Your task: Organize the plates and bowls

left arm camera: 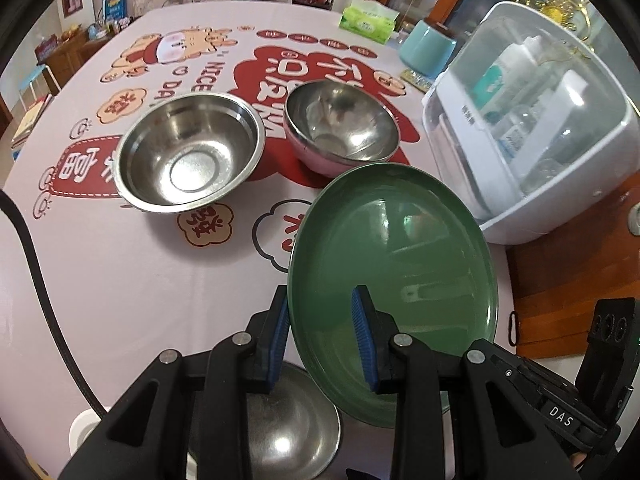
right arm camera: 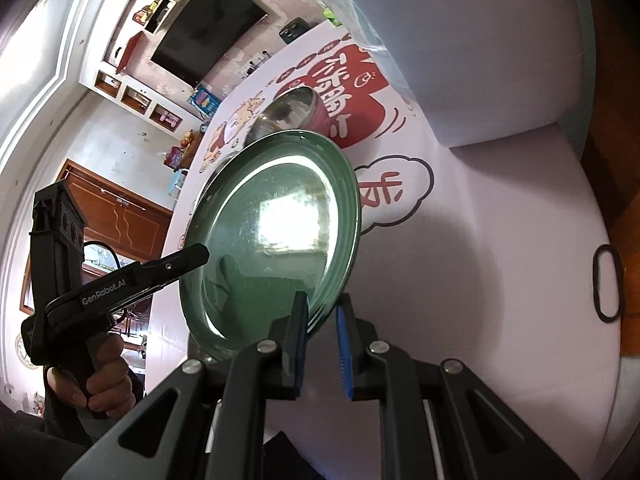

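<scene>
A green plate (left arm camera: 400, 248) hangs tilted above the table, held from two sides. My left gripper (left arm camera: 322, 300) is shut on its near rim, one blue pad under the edge and one on the inner face. In the right wrist view my right gripper (right arm camera: 322, 308) is shut on the green plate (right arm camera: 276, 220) at its lower rim, and the left gripper (right arm camera: 196, 256) clamps the opposite edge. A steel bowl (left arm camera: 188, 152) and a pink-sided steel bowl (left arm camera: 340, 124) stand side by side farther back. A shallow steel dish (left arm camera: 288, 428) lies below my left fingers.
A white lidded storage box (left arm camera: 540, 120) full of bottles stands at the right, close to the plate. A teal canister (left arm camera: 428, 48) and a green tissue box (left arm camera: 368, 20) sit at the far edge. The printed tablecloth (left arm camera: 140, 280) covers the table; a black cable (left arm camera: 40, 272) runs at left.
</scene>
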